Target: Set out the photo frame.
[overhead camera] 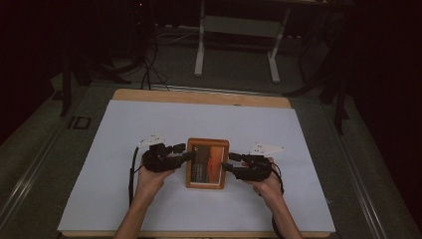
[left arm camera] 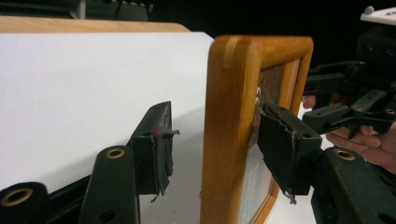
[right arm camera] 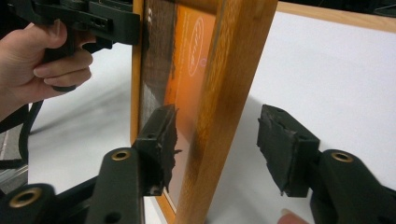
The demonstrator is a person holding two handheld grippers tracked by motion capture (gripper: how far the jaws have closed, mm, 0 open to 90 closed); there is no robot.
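Frame (left arm camera: 233, 140) lower part cut off by the bottom edge in both gripper views; print on its picture (overhead camera: 206, 164) too small to read from above; forearms cut off at the bottom edge there.

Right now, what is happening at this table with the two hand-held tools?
A person works a wooden picture frame with a tool in each hand on a white sheet. The left tool straddles the frame's left edge and the right tool its right edge. In both gripper views the pads stand clear of the wood, so the frame is between the jaws but not clamped.
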